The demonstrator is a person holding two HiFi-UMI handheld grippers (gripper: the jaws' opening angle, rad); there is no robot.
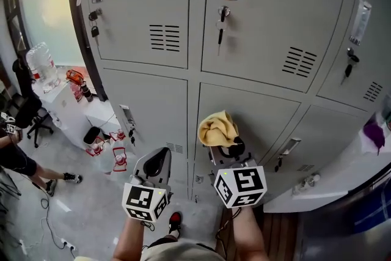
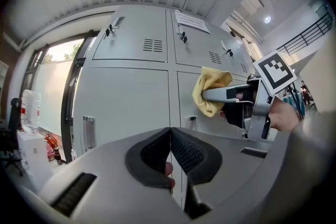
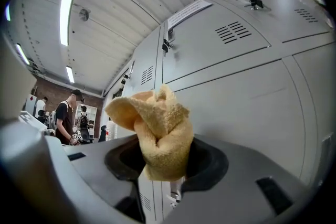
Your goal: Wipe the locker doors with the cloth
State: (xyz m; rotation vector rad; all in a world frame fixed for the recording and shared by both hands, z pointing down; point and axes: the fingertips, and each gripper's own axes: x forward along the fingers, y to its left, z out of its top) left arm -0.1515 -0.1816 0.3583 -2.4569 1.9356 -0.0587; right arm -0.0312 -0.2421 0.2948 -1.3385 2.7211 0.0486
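Before the bank of grey lockers, the right hand-held gripper [image 1: 221,142] [image 3: 163,160] pinches a bunched yellow cloth [image 1: 219,127] [image 3: 157,134]; the wad stands out past the jaws along their own line, pointing at the lower middle door [image 1: 256,110]. From the left gripper view the cloth [image 2: 210,93] sits very near that panel, though I cannot tell whether it touches. The left hand-held gripper [image 1: 156,163] [image 2: 170,152] has its pads pressed together on nothing; it hangs in front of the lower left door [image 1: 153,101], beside the seam [image 1: 192,113] between the two doors.

The right side is plainly the working one; the cloth needs only to go straight ahead to meet the metal, then sweep across. Open room lies above and to the right on the flat panel; the handle [image 2: 190,121] by the seam, just below the cloth, is the edge most likely to snag it.
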